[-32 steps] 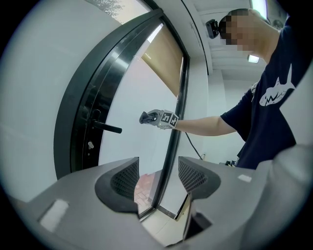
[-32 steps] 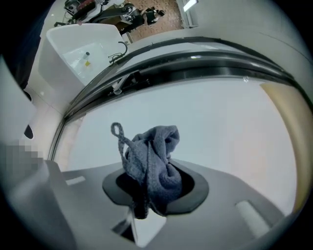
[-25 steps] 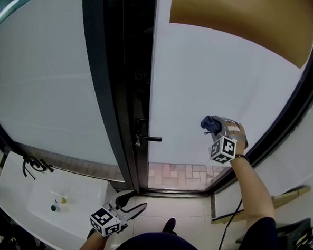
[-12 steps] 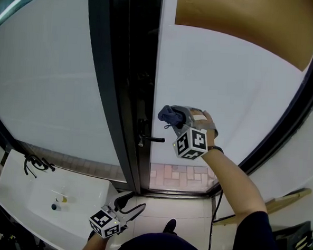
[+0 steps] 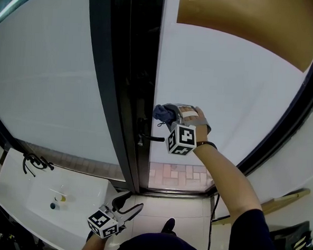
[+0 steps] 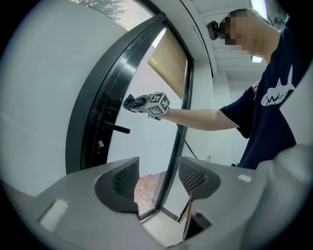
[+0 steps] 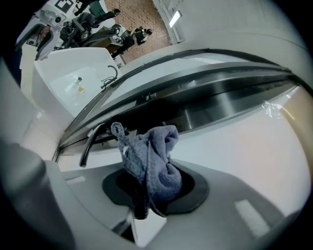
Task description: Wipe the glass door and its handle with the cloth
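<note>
The frosted glass door fills the middle of the head view, hung in a black frame. Its black lever handle sticks out at the door's left edge. My right gripper is shut on a bunched blue-grey cloth, held against the glass just above the handle. In the right gripper view the cloth hangs between the jaws, with the handle close to its left. My left gripper hangs low near the floor, open and empty. The left gripper view shows the handle and the cloth far off.
A white washbasin with a black tap stands at the lower left. A tan roller blind covers the top of the glass. A second black frame runs down the right. A cable hangs from my right arm.
My right gripper has swept left across the glass with the cloth, from the right side to just above the handle. The left gripper has stayed low.
</note>
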Available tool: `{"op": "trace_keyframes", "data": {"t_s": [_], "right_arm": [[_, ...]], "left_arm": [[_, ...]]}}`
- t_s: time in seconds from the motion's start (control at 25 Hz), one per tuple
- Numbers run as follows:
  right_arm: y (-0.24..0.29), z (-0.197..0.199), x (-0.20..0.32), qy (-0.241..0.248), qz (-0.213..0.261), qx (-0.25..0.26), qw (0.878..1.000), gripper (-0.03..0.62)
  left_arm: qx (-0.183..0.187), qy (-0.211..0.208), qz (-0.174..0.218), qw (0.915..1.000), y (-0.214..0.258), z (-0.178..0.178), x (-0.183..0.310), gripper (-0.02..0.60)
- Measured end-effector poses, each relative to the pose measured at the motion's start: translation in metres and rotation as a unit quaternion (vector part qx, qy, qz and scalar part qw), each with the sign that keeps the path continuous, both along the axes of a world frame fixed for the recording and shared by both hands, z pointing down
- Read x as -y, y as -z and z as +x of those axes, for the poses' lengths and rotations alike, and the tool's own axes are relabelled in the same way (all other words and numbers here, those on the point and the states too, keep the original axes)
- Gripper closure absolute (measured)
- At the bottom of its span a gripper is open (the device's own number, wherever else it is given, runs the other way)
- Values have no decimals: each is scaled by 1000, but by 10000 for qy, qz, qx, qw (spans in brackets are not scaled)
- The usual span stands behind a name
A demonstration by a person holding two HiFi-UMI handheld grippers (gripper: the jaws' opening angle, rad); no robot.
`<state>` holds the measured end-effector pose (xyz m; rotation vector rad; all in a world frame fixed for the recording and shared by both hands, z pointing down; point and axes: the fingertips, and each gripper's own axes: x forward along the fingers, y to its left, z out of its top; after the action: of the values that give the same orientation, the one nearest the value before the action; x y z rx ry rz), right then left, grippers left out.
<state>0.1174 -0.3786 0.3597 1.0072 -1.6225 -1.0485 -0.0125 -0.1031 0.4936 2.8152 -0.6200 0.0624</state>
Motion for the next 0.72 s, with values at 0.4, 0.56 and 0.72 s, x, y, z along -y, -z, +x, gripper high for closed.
{"op": "trace_keyframes", "data": {"t_s": [0.4, 0.56, 0.72], "right_arm": [[-17, 150, -37, -1010, -178, 107, 9947, 467], [-20, 207, -51, -1504, -249, 293, 9879, 468], [-19, 239, -57, -1861, -271, 554, 9806, 467]], "left_arm": [[29, -209, -16, 9998, 1, 9, 1, 334], [44, -301, -17, 9995, -2, 14, 2, 334], [25, -384, 6, 9993, -2, 20, 1, 334]]}}
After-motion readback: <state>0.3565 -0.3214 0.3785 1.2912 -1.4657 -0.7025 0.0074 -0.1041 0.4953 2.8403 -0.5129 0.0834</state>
